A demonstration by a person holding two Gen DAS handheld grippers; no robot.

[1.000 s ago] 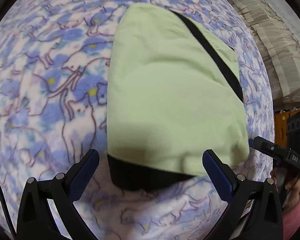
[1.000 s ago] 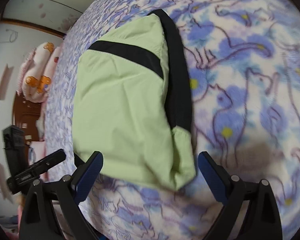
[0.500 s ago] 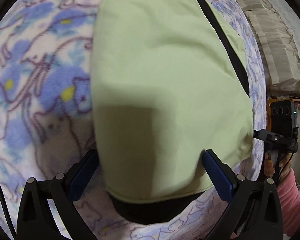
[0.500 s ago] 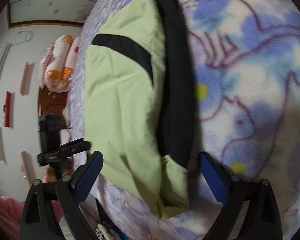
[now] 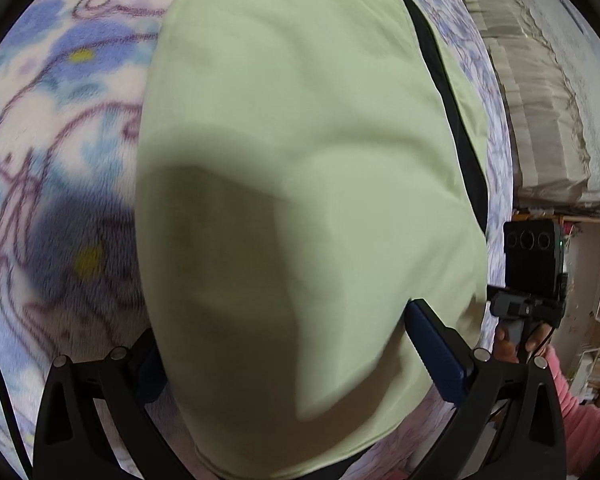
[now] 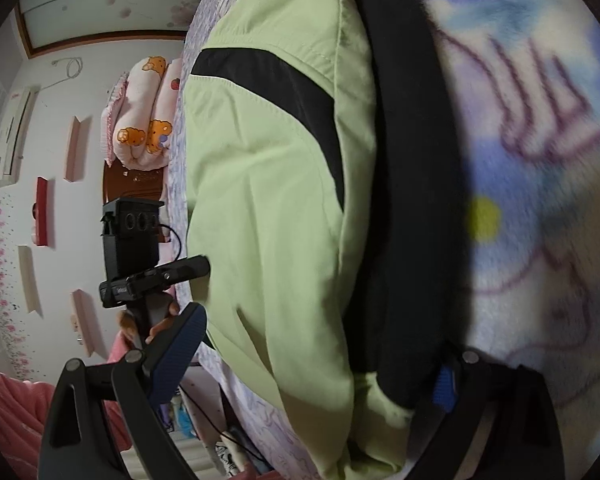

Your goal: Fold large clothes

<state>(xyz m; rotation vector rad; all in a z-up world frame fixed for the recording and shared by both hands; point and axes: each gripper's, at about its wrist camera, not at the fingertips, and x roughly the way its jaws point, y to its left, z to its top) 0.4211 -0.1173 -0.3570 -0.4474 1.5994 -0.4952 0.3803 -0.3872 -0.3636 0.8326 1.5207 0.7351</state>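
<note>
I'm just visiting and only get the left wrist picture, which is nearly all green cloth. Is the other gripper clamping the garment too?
Observer: No. The right gripper is open, its fingers on either side of a corner of the green garment.
Visitor: Is the cloth all green there?
Observer: No, a wide black band runs along its edge, next to the floral blanket.
Visitor: Anything else on the bed?
Observer: A pink bundle with bear prints at the far end.
</note>
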